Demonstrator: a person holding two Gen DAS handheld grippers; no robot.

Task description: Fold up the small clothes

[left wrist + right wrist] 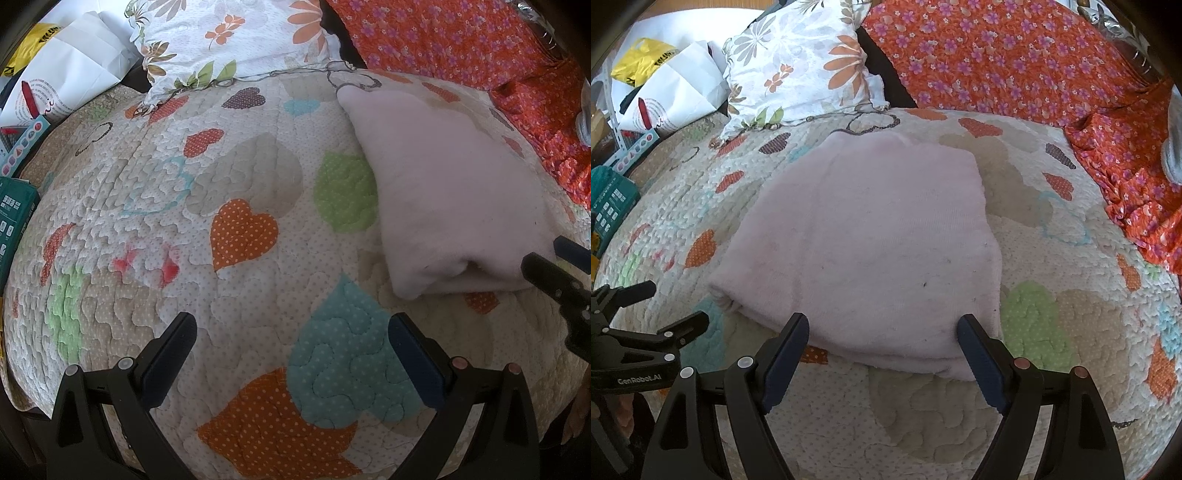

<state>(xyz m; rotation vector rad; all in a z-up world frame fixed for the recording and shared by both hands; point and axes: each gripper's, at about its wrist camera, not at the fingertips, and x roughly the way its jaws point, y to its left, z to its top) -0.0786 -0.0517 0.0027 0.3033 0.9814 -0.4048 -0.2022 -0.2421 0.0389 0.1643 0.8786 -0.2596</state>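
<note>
A pale pink folded garment (864, 243) lies flat on the heart-patterned quilt (1052, 332). It also shows in the left wrist view (454, 192) at the right. My right gripper (882, 325) is open, its fingertips at the garment's near edge, one on each side of the middle, holding nothing. My left gripper (291, 325) is open and empty above bare quilt (240, 184), to the left of the garment. The right gripper's fingers (546, 273) show at the right edge of the left wrist view, and the left gripper (646, 325) shows at the left of the right wrist view.
A floral pillow (801, 62) and an orange flowered cloth (1015, 55) lie at the back. White and yellow bags (665, 81) and a teal box (609, 199) sit off the quilt's left edge.
</note>
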